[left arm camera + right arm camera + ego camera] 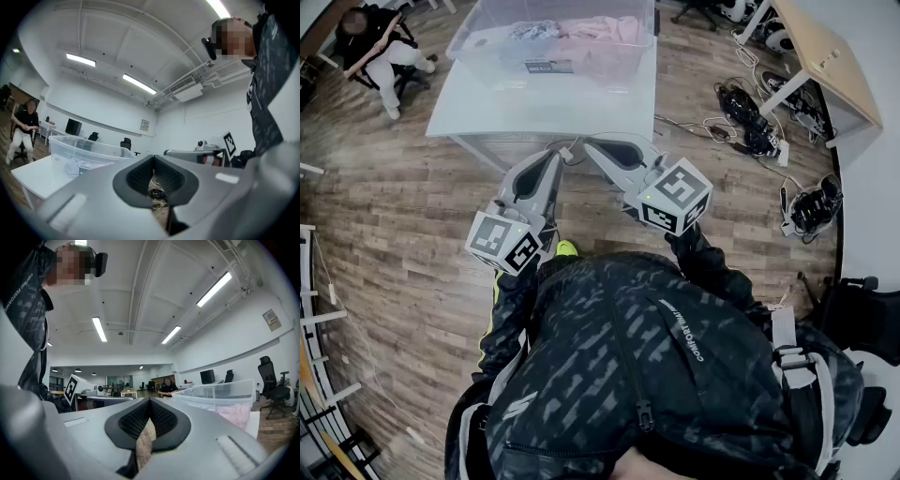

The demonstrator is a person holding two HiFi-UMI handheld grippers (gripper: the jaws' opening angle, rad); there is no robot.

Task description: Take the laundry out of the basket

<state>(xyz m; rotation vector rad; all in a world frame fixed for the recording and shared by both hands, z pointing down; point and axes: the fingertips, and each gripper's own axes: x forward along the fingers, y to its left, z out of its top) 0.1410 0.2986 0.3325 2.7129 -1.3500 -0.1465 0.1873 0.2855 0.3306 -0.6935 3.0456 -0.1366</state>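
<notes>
Ahead of the two tongs, on a white bench (534, 108), a clear plastic basket (469, 47) stands loaded and untouched. Judging by the load inside and the empty tongs, the emptying has not begun. Both the left tongs (562, 157) and the right tongs (590, 145) are pressed together on nothing. They are held level, their tips nearly meeting just short of the bench's near edge and apart from the basket beyond. Inside, the laundry (600, 37) shows as a soft pink heap on the right tongs' side and a pale grey-and-white patterned piece (530, 30) on the left tongs' side. Both are crumpled and lie below the rim. No garment is seen on the bench outside the basket, so every piece appears left to lift out. The cloth looks light and limp, and would likely drape and trail once pinched.
</notes>
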